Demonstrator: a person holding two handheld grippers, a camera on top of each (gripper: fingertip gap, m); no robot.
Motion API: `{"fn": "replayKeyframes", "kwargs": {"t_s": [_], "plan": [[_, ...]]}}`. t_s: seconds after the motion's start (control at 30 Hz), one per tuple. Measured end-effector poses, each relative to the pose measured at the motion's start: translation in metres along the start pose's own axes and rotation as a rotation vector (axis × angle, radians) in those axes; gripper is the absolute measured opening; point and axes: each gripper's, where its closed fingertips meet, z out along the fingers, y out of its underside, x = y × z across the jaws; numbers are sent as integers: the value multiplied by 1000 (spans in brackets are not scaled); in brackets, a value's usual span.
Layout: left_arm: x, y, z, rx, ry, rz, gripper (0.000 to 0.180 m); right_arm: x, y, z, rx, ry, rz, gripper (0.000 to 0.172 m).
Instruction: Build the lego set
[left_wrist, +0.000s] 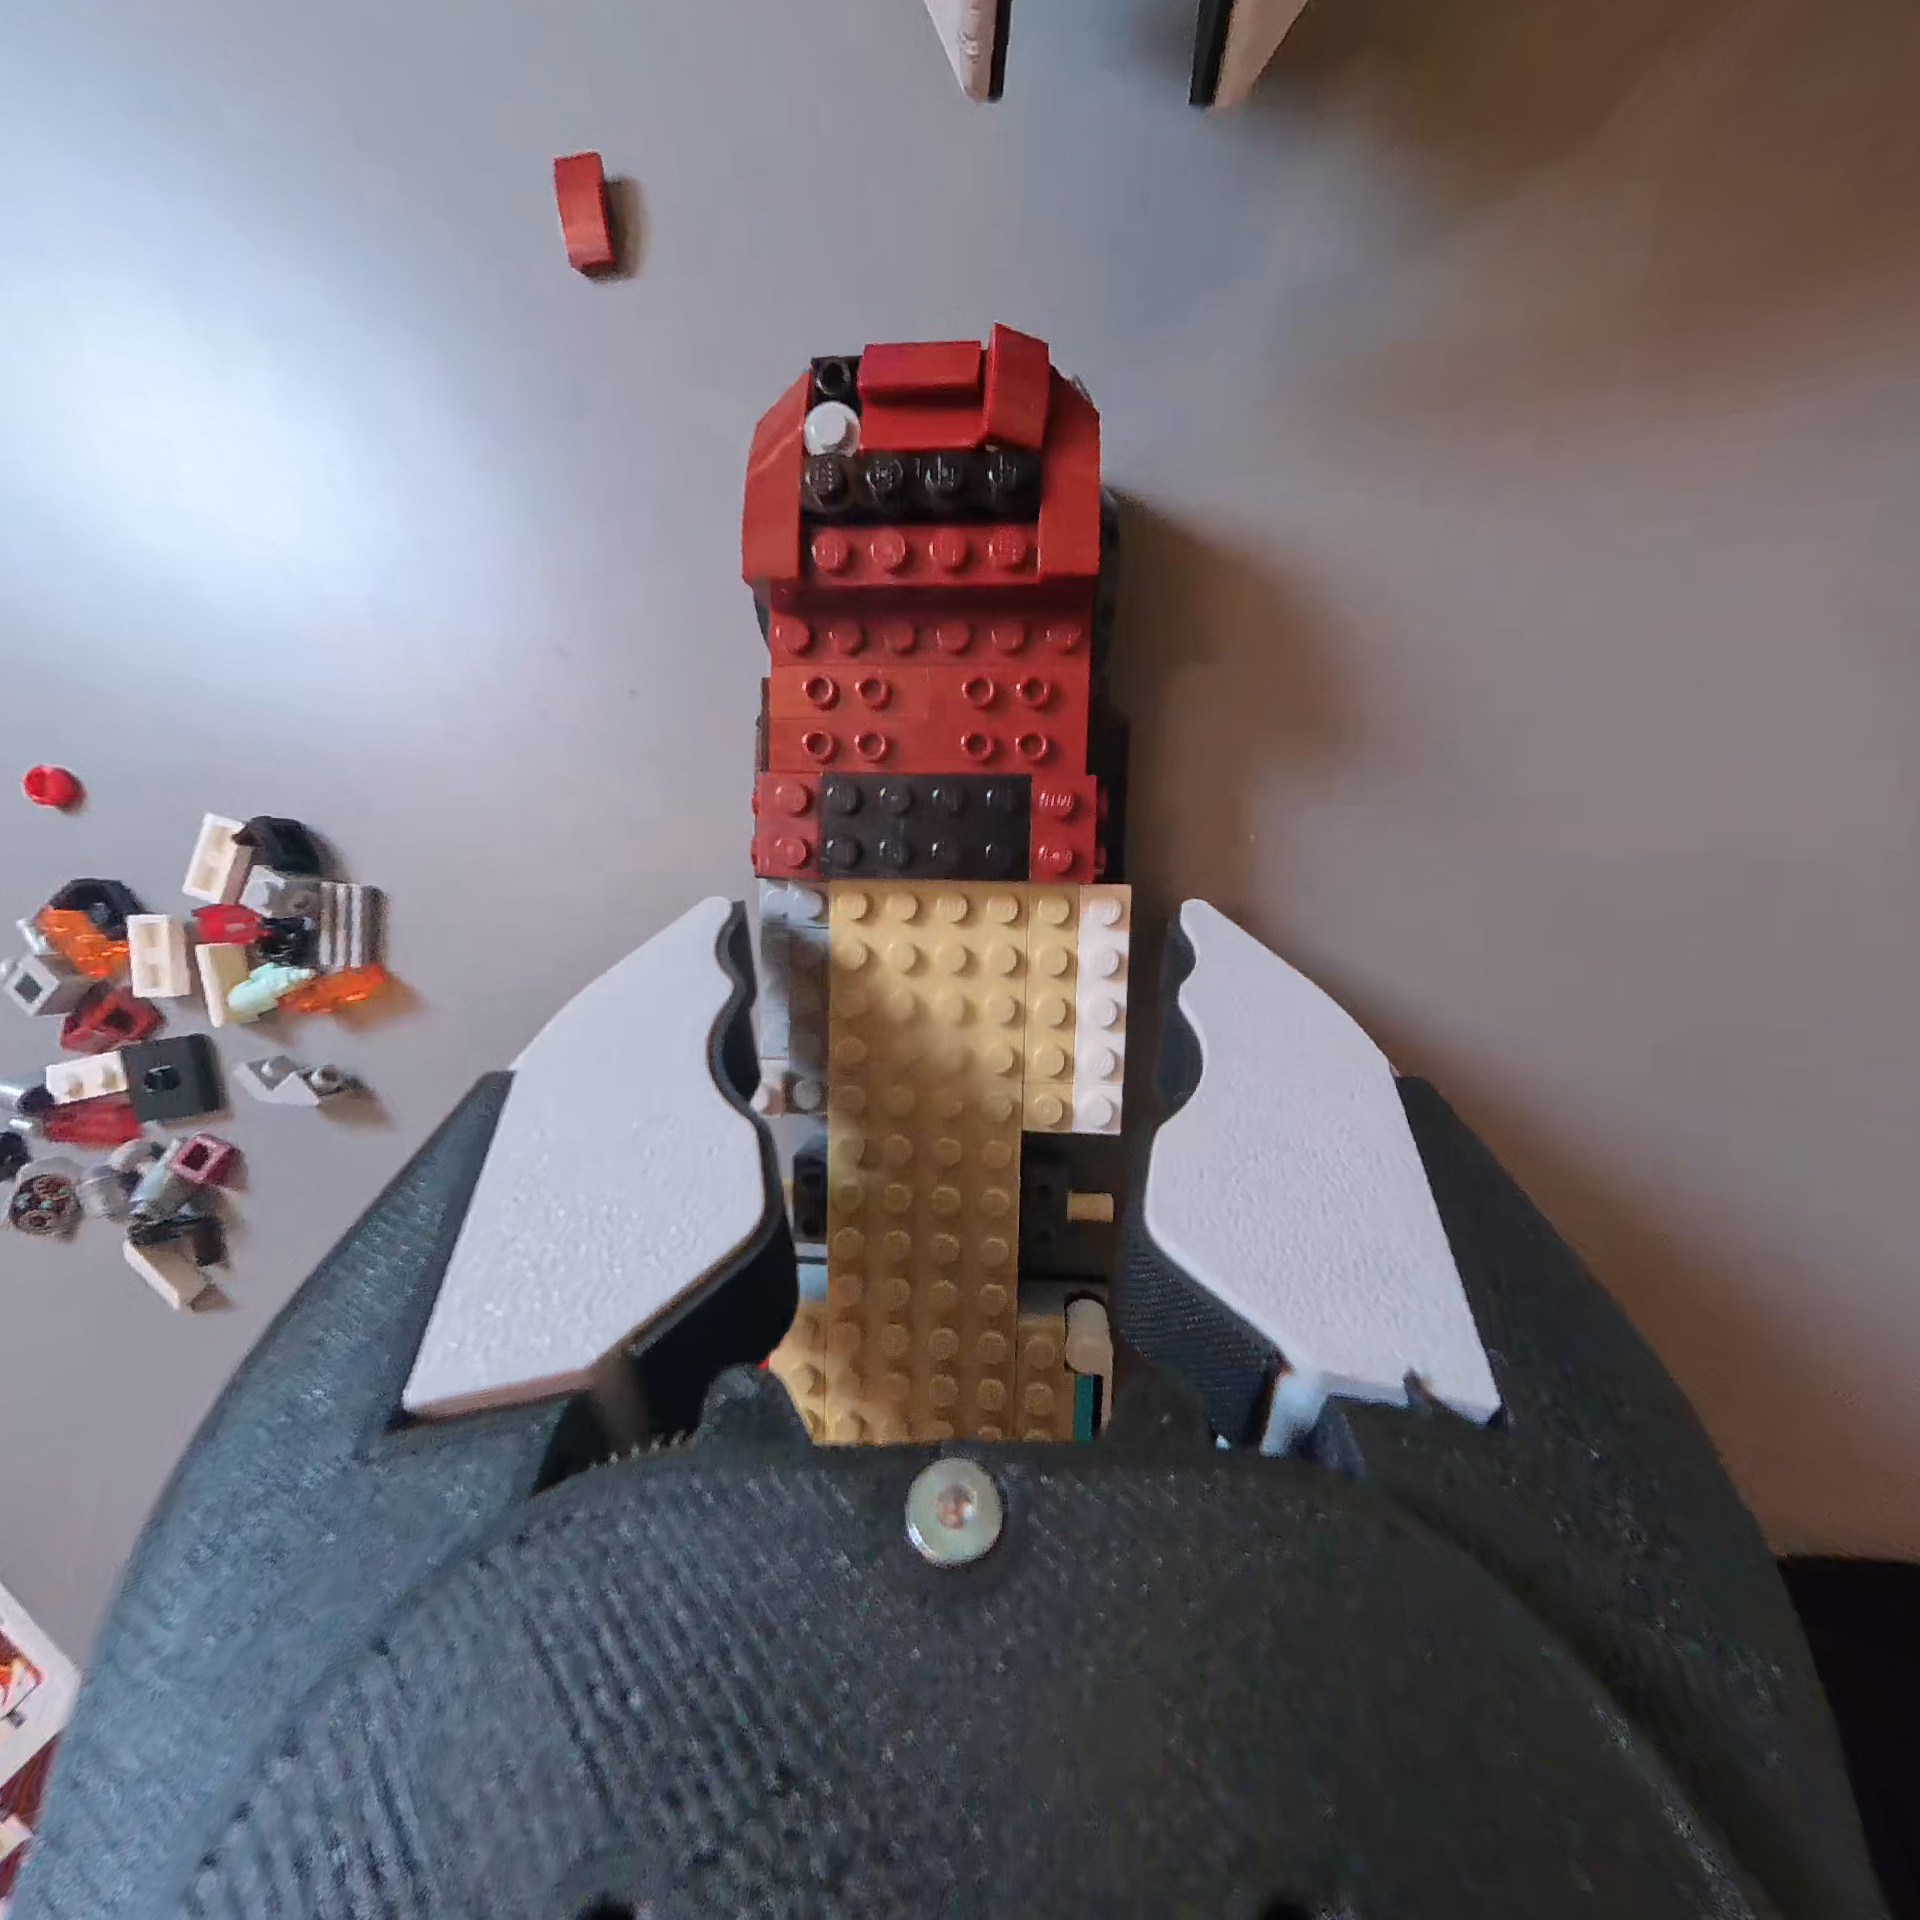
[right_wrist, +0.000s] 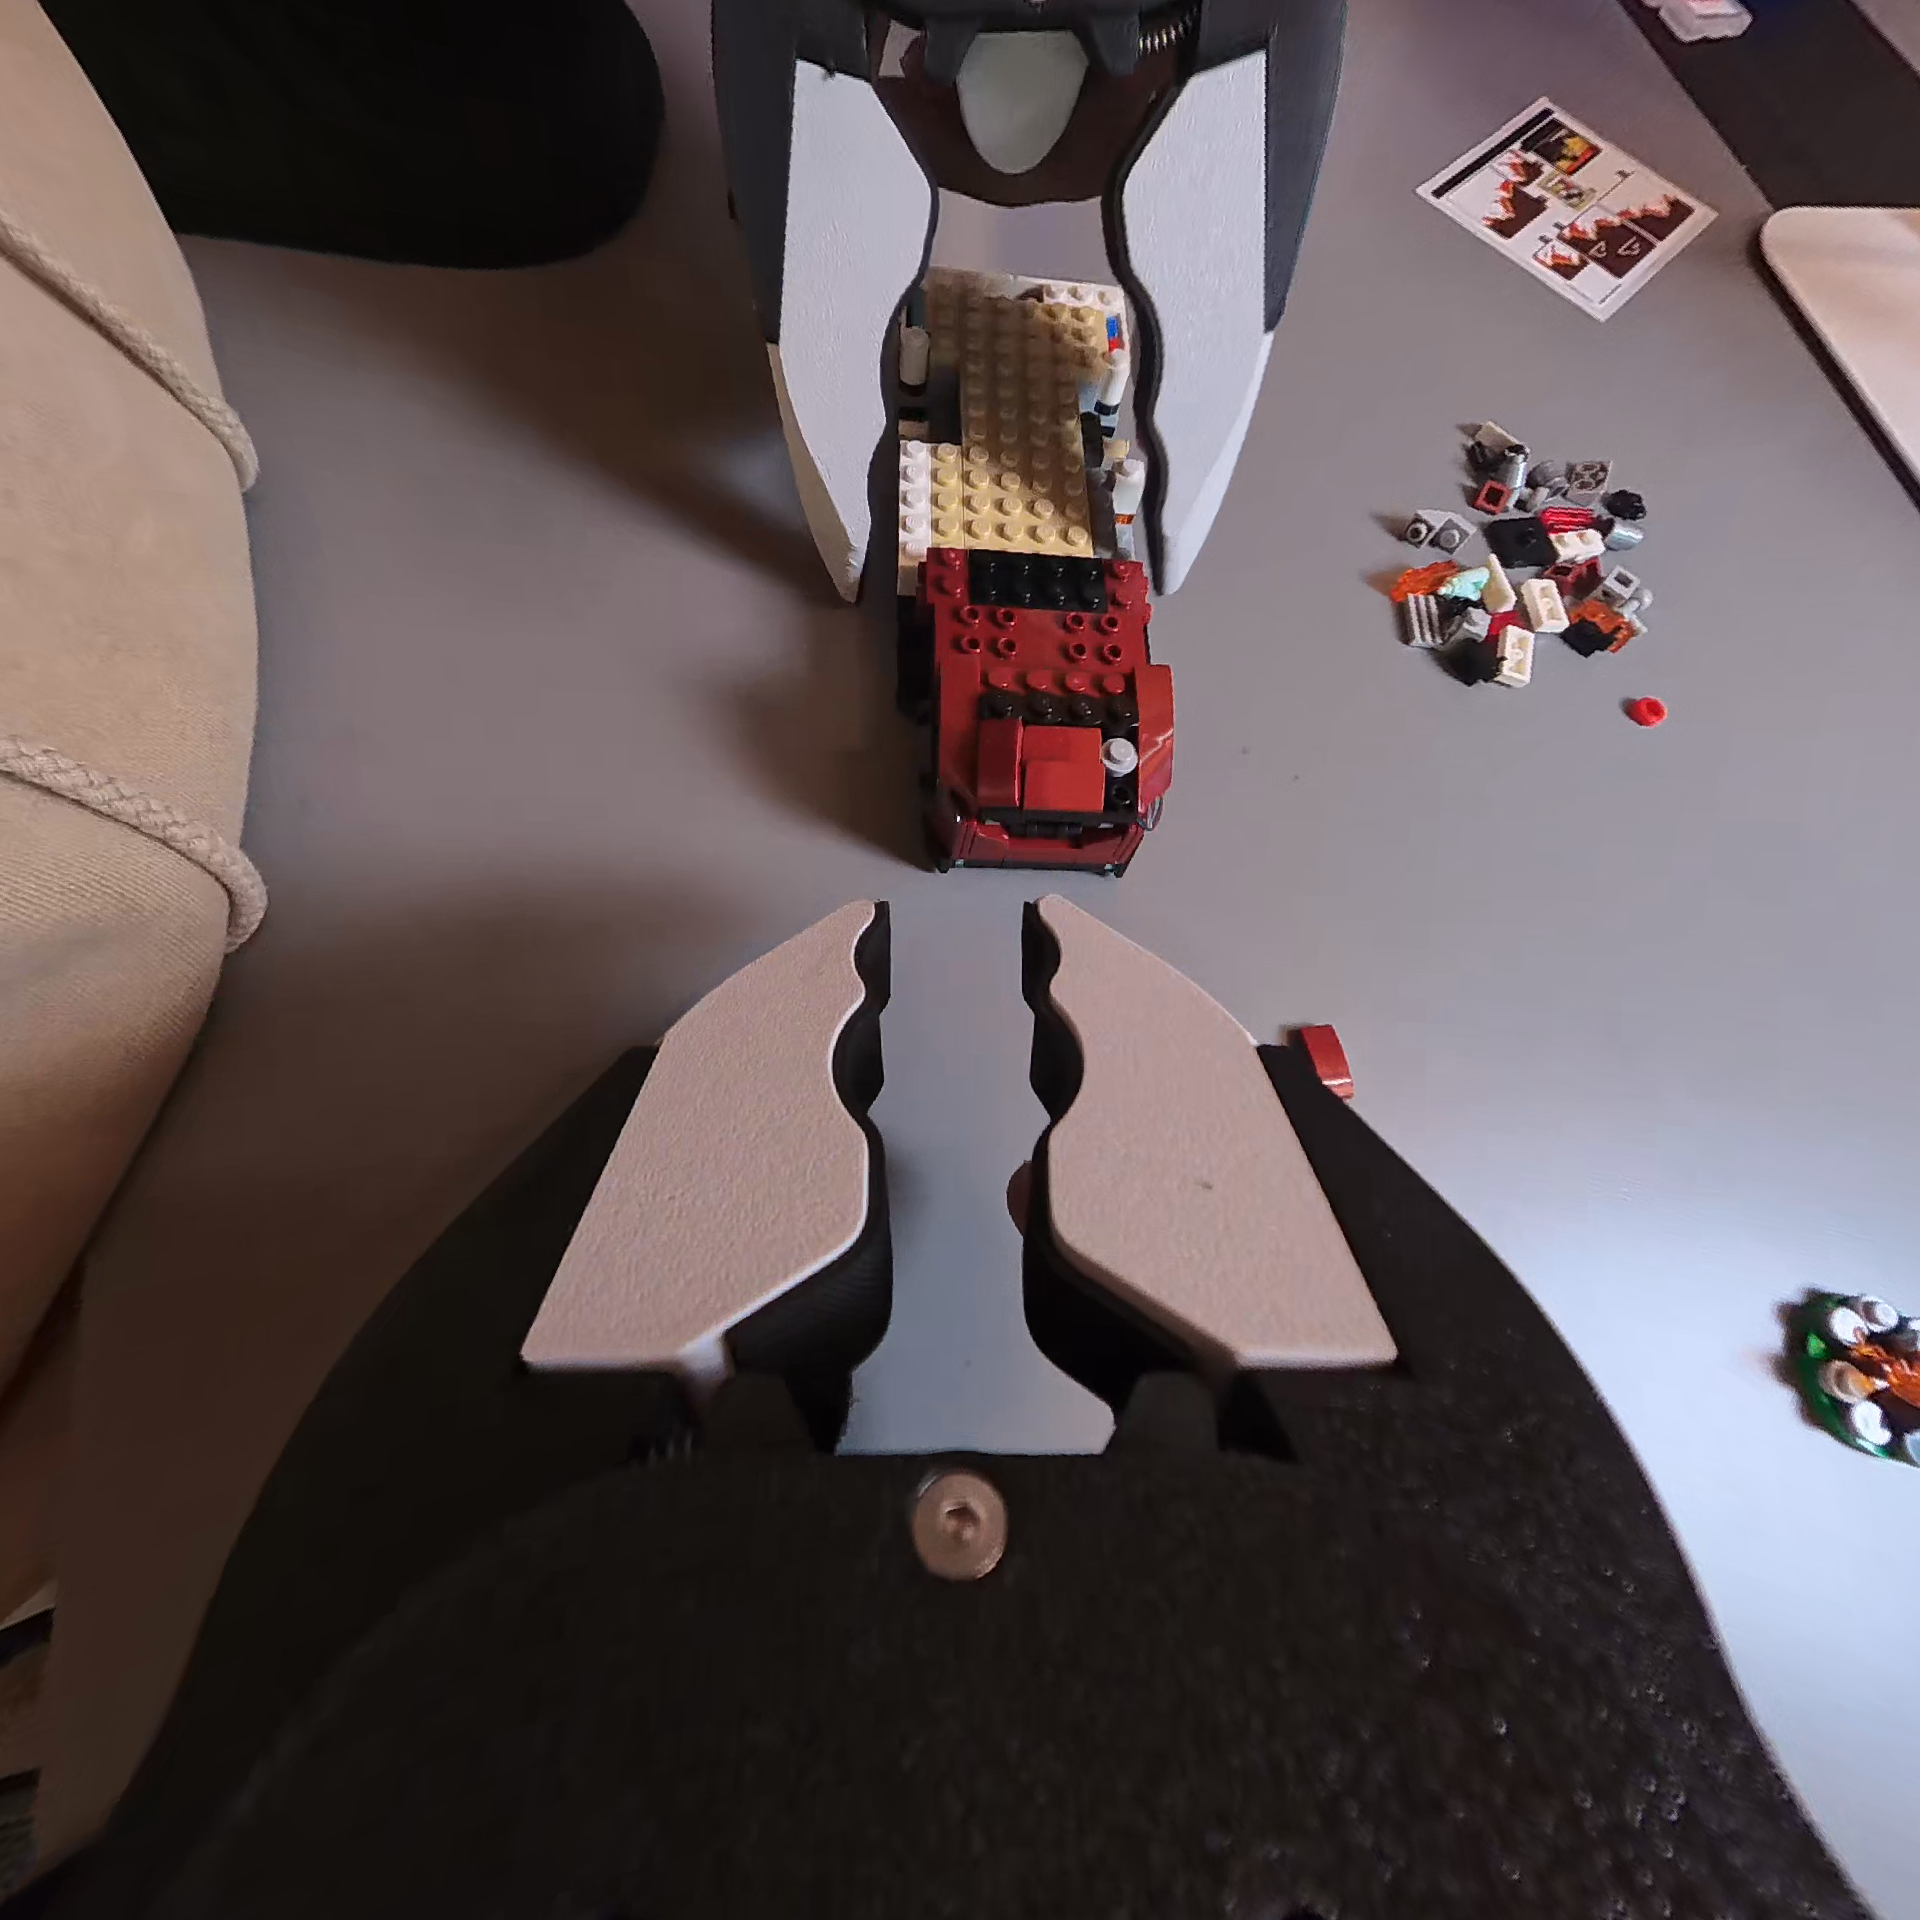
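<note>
While the left hand-held gripper stands spread around the brick truck on the tabletop, pads clear of its sides, the right hand-held gripper hangs part-open and empty just before its cab; any squeeze should land squarely on both flanks.

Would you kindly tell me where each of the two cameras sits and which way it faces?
Left wrist view: sits on the left gripper, looking down its open fingers at the brick truck standing between them on the grey table; a gap shows at the right pad.
Right wrist view: sits on the right gripper, facing the truck's red cab and the left gripper beyond; its fingers are apart with nothing between.
Shared: truck, loose brick pile, single red brick. The cameras face each other.
</note>
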Motion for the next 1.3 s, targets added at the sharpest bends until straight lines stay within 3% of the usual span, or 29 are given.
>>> {"fn": "replayKeyframes", "kwargs": {"t_s": [0.23,0.5,0.9,1.07,1.3], "plan": [[-1,3,-1,-79,20,16,67,-6,-1,-3,17,-9,-1,24],[1,-1,-4,56,24,-22,62,-3,-9,-3,86,54,-61,24],[3,-24,-29,340,198,-123,61,6,-46,-9,198,302,-489,41],[1,-33,-38,391,272,-147,61,6,-62,-14,200,362,-667,49],[4,-41,-37,409,338,-163,61,4,-58,-6,159,405,-839,54]]}}
